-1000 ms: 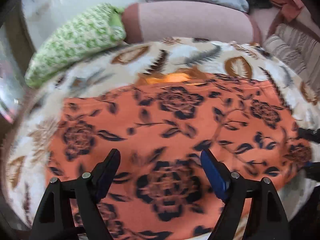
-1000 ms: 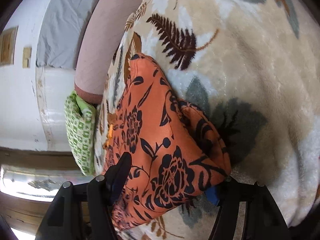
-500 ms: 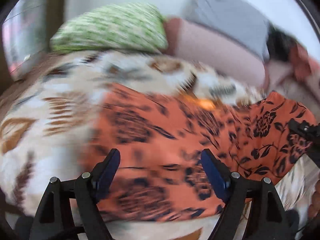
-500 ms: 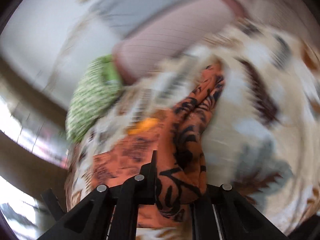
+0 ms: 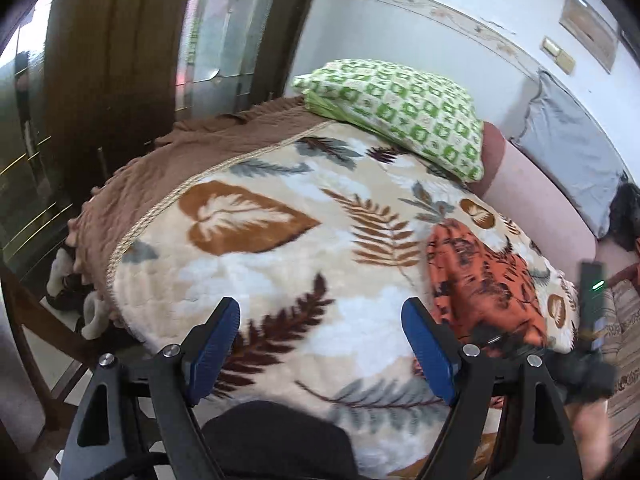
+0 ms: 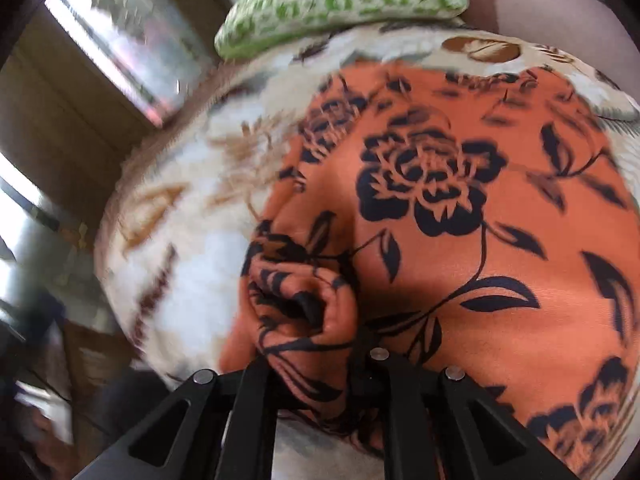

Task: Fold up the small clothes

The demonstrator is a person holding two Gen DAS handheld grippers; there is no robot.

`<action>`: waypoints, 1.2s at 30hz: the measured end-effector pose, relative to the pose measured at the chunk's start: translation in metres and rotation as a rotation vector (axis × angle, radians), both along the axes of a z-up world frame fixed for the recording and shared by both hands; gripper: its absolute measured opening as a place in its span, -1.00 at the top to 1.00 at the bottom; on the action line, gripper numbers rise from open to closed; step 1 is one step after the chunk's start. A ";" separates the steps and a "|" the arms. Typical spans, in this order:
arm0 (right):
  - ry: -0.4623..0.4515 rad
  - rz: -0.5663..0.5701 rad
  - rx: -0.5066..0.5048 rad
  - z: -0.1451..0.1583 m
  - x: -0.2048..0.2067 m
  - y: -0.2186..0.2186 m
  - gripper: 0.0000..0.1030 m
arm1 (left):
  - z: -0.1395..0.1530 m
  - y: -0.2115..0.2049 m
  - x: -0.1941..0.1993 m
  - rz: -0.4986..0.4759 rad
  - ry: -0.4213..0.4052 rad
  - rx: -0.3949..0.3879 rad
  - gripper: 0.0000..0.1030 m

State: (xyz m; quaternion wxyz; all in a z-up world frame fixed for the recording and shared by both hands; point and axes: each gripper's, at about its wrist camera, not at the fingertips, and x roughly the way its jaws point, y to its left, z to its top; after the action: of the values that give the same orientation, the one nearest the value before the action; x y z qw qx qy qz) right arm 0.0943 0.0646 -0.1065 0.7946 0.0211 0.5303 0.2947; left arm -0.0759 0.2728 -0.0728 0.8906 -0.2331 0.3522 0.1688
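An orange garment with black flowers (image 6: 460,208) lies on a leaf-patterned blanket (image 5: 280,248). My right gripper (image 6: 316,344) is shut on a bunched fold of that cloth, which bulges up between the fingers while the rest spreads out to the right. In the left wrist view the same garment (image 5: 480,276) shows at the right, doubled over and narrow, with the other gripper's blurred dark body (image 5: 576,360) at its near end. My left gripper (image 5: 324,344) hangs open over bare blanket to the left of the garment, nothing between its blue pads (image 5: 428,348).
A green-and-white patterned pillow (image 5: 404,112) rests at the blanket's far edge, a pink bolster (image 5: 536,196) and a grey pillow (image 5: 572,156) beyond it. Dark wooden panels with glass (image 5: 120,60) stand at the left. The brown bed cover's edge (image 5: 132,184) drops off on the left.
My right gripper closed on the garment's edge and carried it across, folding the cloth over. My left gripper swung away to the left, off the garment and over bare blanket, staying open.
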 end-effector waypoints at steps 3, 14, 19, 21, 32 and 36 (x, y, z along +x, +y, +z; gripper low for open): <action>-0.054 -0.026 0.031 0.027 -0.001 -0.008 0.80 | -0.004 0.001 -0.001 -0.010 -0.006 -0.012 -0.62; -0.101 0.053 -0.146 -0.003 -0.024 0.050 0.59 | -0.003 0.004 -0.005 -0.023 -0.010 -0.029 -0.62; -0.036 0.049 0.052 0.006 -0.028 0.028 -0.02 | 0.006 -0.007 0.004 -0.052 -0.013 0.002 -0.62; -0.022 0.067 0.039 -0.001 -0.026 0.026 -0.06 | 0.008 -0.012 0.010 -0.069 -0.017 -0.015 -0.62; 0.138 -0.057 0.488 0.006 -0.039 -0.070 -0.20 | 0.008 -0.073 0.078 -0.273 0.045 -0.098 -0.63; 0.137 -0.198 0.576 0.006 -0.050 -0.128 -0.23 | -0.045 -0.091 0.116 -0.293 0.276 -0.082 -0.45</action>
State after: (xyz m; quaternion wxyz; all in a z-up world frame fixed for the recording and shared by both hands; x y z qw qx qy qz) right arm 0.0439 -0.0635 -0.1007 0.7434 0.3168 0.4726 0.3517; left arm 0.0405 0.1820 -0.1178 0.8387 -0.1903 0.5075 0.0531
